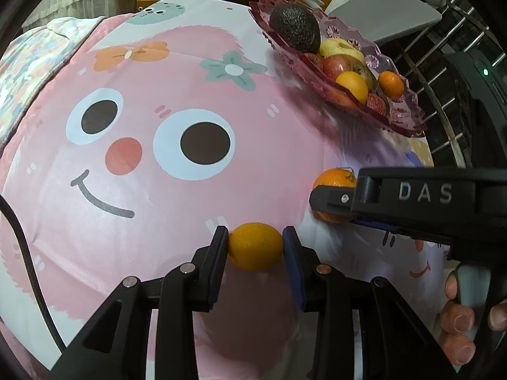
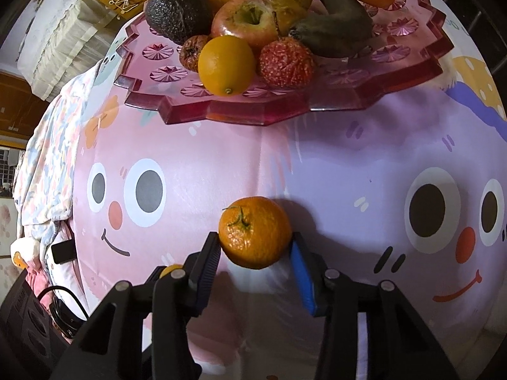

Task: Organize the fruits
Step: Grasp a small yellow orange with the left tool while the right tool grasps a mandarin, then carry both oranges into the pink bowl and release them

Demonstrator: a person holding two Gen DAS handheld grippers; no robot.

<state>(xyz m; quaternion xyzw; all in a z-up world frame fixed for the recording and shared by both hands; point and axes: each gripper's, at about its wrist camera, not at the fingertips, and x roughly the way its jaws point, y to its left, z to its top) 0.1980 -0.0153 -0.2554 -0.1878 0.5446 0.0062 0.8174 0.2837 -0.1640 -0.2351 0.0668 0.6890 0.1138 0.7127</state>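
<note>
My left gripper (image 1: 255,240) is shut on a small yellow-orange citrus (image 1: 255,246), held between both pads over the pink cloth. My right gripper (image 2: 255,247) is shut on a tangerine (image 2: 255,232) with a green stem; it also shows in the left wrist view (image 1: 334,183) behind the right gripper's finger (image 1: 329,201). A pink faceted fruit tray (image 2: 285,110) stands ahead, holding an avocado (image 2: 177,15), an apple (image 2: 253,20), a pear, a dark banana (image 2: 336,28), oranges and red fruits. The tray also shows far right in the left wrist view (image 1: 402,123).
The table wears a pink and lilac cartoon-face cloth (image 1: 158,145). A floral fabric (image 2: 47,171) hangs at the left edge. A black cable (image 1: 22,240) runs along the left. A metal rack (image 1: 450,72) and grey chair stand behind the tray.
</note>
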